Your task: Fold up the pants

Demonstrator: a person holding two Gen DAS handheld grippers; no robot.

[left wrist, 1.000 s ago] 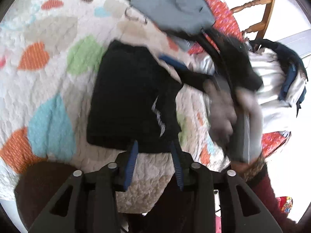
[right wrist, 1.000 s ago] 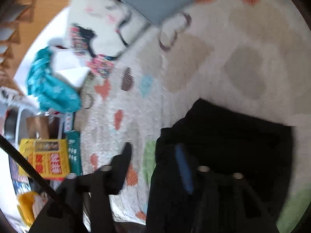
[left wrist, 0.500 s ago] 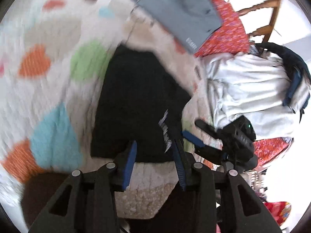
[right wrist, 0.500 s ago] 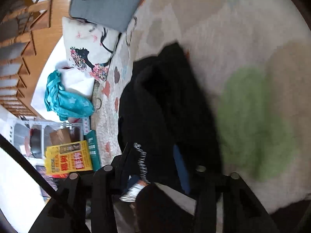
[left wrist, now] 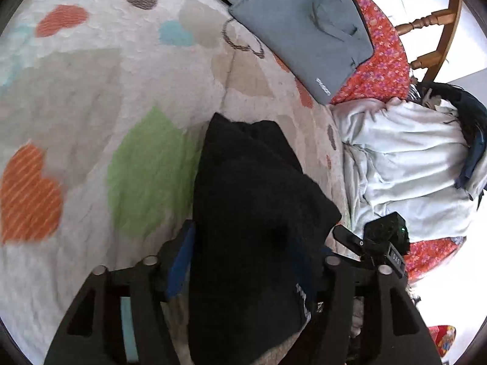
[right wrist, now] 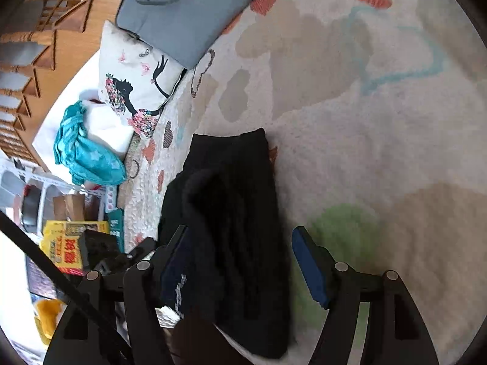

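Beyond folded pants [right wrist: 231,213], only right view shows turquoise cloth [right wrist: 88,155].

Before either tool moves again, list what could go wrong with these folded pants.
1. The black pants bulge between the left tool fingers; pulling away may drag the fold open.
2. The right tool straddles the same bundle with jaws wide, so closing could bunch the layers.
3. The pants lie near the heart-print quilt edge and might slide off.
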